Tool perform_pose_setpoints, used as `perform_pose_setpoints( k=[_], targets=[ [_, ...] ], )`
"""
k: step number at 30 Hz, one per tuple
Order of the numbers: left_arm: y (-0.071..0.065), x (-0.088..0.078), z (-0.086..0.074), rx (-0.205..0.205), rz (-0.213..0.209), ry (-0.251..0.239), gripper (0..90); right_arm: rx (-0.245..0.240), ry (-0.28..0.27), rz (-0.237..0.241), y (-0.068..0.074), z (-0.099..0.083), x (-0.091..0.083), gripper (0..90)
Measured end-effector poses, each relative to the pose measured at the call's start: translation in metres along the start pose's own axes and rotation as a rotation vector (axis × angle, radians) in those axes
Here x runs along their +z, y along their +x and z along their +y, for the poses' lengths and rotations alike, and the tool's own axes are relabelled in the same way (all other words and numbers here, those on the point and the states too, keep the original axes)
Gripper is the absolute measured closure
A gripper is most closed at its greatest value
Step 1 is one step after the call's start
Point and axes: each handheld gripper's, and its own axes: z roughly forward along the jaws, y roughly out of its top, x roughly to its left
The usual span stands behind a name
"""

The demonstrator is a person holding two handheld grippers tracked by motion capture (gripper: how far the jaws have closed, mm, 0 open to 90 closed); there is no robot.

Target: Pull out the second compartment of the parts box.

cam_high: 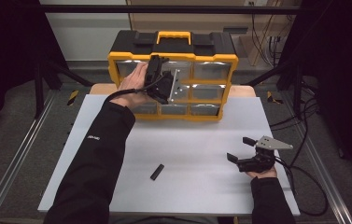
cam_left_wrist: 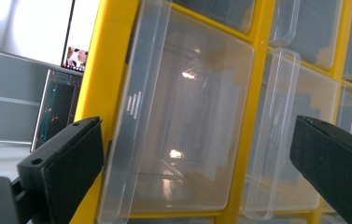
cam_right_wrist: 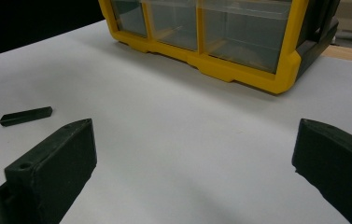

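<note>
We found the drawer cabinet (cam_high: 172, 77), yellow-framed with a black top and handle, standing upright at the far edge of the table (cam_high: 197, 186), near its middle. We judged it the heaviest item present, rigid, and unlikely to shift under a light pull. Its clear drawers (cam_left_wrist: 183, 121) appeared thin, smooth and light; we judged them slippery on the flat face and liable to crack if squeezed hard. The raised ribbed lip along each drawer front offered the soundest hold.

The left gripper (cam_high: 160, 79) stood at the cabinet's front, its jaws spread wide on either side of one drawer, touching nothing we could confirm. The right gripper (cam_high: 244, 150) rested low near the right edge, jaws likewise spread and empty.

A small black bar (cam_high: 157, 171) lay loose near the front edge, well apart from both; we judged it stiff and light.
</note>
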Motion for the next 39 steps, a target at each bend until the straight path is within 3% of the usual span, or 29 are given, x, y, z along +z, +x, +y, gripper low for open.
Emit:
perform_pose_setpoints(
  k=[10,22,31,39],
  targets=[
    [-0.0012,0.0018,-0.0004,0.023,0.014,-0.003,5.6,-0.001,0.001,-0.001,-0.0002,-0.0001,0.0003,0.5],
    [-0.0043,0.0016,-0.0009,0.067,0.062,0.004,13.0,-0.001,0.002,0.0,-0.0002,-0.0001,0.0003,0.4],
    [-0.0031,-0.0014,-0.0031,0.077,0.106,-0.013,27.3,-0.001,0.006,0.0,-0.0002,-0.0002,0.0007,0.4],
    [-0.0043,-0.002,-0.0038,0.111,0.152,-0.017,37.7,0.001,0.007,0.001,-0.0003,-0.0003,0.0007,0.4]
  ],
)
